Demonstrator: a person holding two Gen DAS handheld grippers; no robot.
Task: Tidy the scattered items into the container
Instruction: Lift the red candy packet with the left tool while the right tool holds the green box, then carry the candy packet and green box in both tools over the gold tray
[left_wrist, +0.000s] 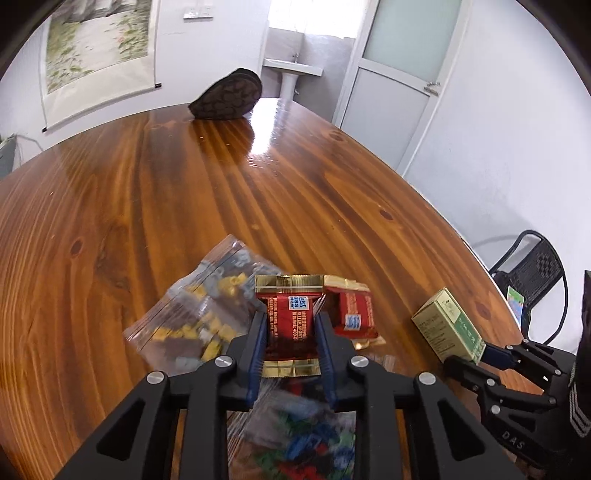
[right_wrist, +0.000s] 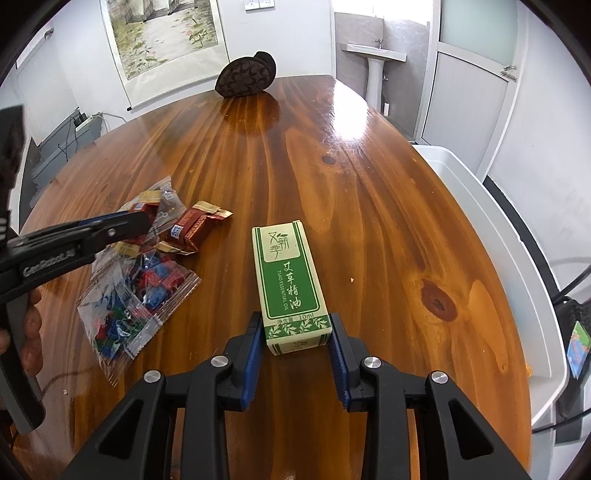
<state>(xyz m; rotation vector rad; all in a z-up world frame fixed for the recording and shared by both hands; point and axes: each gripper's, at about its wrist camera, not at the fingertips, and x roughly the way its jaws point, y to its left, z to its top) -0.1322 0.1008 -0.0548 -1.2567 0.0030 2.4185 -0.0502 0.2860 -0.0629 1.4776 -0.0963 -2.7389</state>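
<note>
My left gripper (left_wrist: 290, 325) is shut on a red and gold snack packet (left_wrist: 290, 325) and holds it above the table; it also shows in the right wrist view (right_wrist: 142, 219). A second red packet (left_wrist: 352, 312) lies beside it (right_wrist: 192, 229). A clear bag of yellow and grey bricks (left_wrist: 195, 314) lies to the left. A clear bag of red, blue and green bricks (left_wrist: 306, 439) lies under the gripper (right_wrist: 136, 299). My right gripper (right_wrist: 297, 328) is open around the near end of a green and cream essential oil box (right_wrist: 288, 280), also seen in the left wrist view (left_wrist: 448, 326).
A white plastic bin (right_wrist: 495, 236) stands off the table's right edge. A brown patterned pouch (right_wrist: 247, 79) sits at the far end of the wooden table (right_wrist: 332, 184). A black chair (left_wrist: 532, 269) stands to the right.
</note>
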